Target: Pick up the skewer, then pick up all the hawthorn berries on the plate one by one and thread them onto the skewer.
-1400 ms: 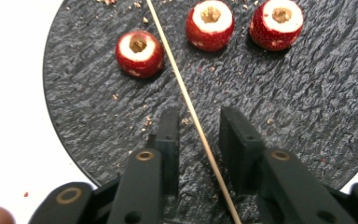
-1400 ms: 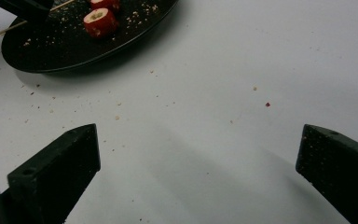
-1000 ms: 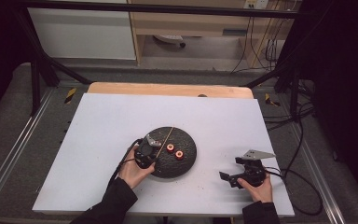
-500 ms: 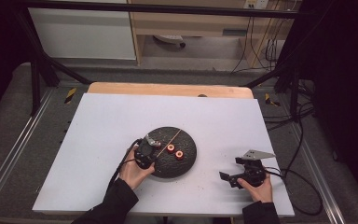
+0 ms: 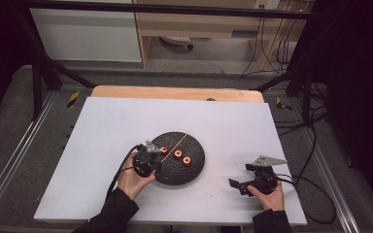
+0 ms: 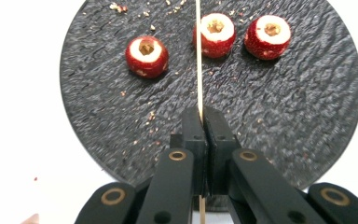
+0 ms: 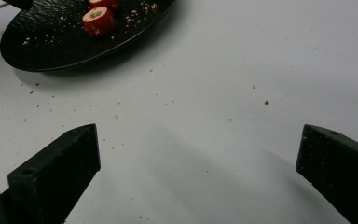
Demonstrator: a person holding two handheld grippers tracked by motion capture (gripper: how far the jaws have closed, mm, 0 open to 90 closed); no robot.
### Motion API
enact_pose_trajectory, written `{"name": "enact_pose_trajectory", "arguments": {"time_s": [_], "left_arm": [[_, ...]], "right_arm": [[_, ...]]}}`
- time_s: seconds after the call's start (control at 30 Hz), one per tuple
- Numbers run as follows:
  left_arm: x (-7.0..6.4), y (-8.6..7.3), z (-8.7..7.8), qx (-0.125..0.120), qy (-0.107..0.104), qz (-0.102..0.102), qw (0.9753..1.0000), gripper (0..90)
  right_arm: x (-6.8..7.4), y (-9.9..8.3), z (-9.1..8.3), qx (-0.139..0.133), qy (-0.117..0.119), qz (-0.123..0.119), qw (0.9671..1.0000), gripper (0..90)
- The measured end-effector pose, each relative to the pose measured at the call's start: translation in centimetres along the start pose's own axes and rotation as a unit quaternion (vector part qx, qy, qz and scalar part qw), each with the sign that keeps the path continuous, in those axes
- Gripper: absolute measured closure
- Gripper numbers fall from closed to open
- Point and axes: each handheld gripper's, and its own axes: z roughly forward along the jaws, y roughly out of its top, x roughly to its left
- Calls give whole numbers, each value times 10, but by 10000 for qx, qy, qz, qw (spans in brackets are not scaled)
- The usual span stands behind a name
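Observation:
A round black plate [image 5: 194,170] lies on the white table and carries three cored red fruit pieces [image 5: 178,155]. In the left gripper view these fruit pieces [image 6: 147,56] sit near the plate's [image 6: 298,102] far side. My left gripper [image 6: 203,116] is shut on a thin wooden skewer [image 6: 198,56] that points across the plate between the fruits. In the high view the left gripper [image 5: 150,154] hovers at the plate's left rim, and the skewer [image 5: 179,139] runs up and to the right. My right gripper [image 5: 237,185] rests open low over bare table to the right of the plate, jaws wide apart.
Crumbs are scattered on the plate [image 7: 37,46] and the white table [image 7: 214,116] near it. A wooden board edge [image 5: 175,92] runs along the table's far side. Cables [image 5: 315,189] trail off the right edge.

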Motion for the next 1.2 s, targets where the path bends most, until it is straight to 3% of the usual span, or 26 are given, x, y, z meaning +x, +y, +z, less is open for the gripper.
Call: {"name": "enact_pose_trajectory", "arguments": {"time_s": [0.47, 1.07, 1.2], "left_arm": [[18, -34, -25, -607, -246, -82, 9978, 881], [37, -73, -38, -1091, -482, -241, 9926, 881], [39, -77, -41, -1136, -451, -194, 9923, 881]], "right_arm": [[1, 0, 2, -6, -37, 71, 10000, 6], [10, 7, 8, 78, -121, 82, 9999, 5], [13, 10, 9, 83, -121, -28, 9999, 5]]}}
